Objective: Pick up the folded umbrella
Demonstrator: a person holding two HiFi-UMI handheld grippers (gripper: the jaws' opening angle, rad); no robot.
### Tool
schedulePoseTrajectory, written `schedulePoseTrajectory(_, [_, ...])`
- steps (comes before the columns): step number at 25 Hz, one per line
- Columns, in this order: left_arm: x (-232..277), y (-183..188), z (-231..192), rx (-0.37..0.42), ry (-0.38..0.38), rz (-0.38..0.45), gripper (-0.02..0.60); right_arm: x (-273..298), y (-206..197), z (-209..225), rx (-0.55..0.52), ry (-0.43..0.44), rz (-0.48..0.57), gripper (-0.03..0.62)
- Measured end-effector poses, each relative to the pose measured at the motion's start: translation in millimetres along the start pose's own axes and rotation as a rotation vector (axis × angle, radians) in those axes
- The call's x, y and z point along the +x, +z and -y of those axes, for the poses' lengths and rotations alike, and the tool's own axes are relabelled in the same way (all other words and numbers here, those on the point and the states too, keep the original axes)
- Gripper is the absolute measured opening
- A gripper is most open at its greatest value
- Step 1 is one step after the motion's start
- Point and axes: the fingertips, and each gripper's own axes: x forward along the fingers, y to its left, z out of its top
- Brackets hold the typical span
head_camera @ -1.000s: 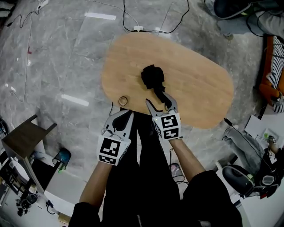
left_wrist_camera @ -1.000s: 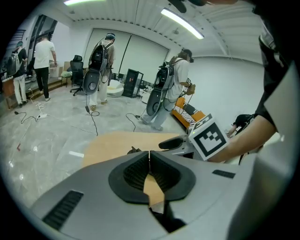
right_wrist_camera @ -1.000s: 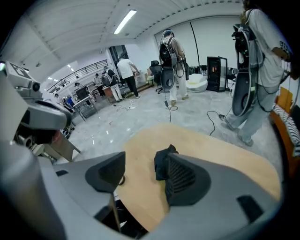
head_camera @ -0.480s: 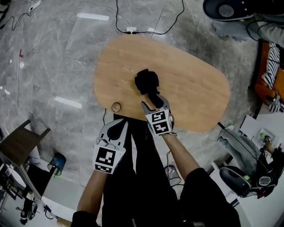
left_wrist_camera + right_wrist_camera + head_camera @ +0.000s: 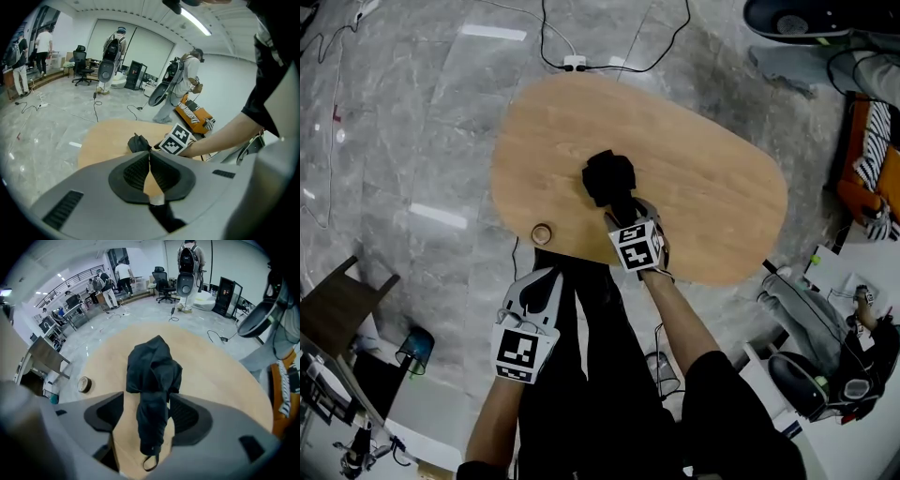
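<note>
The folded black umbrella (image 5: 605,178) lies on the oval wooden table (image 5: 703,187), crumpled canopy end away from me, slim handle end with a wrist loop toward me. My right gripper (image 5: 626,212) points steeply down over the handle end. In the right gripper view the umbrella (image 5: 152,380) runs between the jaws of the right gripper (image 5: 147,403), which are opening; the pads do not press on it. My left gripper (image 5: 546,275) hangs off the table's near edge with nothing in it. Its pads meet at the tips in the left gripper view (image 5: 150,154).
A small tape roll (image 5: 542,232) sits at the table's near left edge. Cables and a power strip (image 5: 574,64) lie on the marble floor beyond. A dark stool (image 5: 337,305) stands at the left, orange striped fabric (image 5: 862,141) at the right. People stand far off.
My right gripper has dropped and tipped downward until its jaws straddle the umbrella's handle end. The left gripper has sunk a little below the table's edge.
</note>
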Motion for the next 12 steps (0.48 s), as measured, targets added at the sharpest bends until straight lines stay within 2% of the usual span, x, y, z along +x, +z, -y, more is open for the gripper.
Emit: schedulePoseTrajectory(12, [3.4, -10.2, -9.3, -0.030, 0.010, -0.010, 0.018, 32.7, -13.0, 15.8, 0.009, -0.007, -0.063, 0.322])
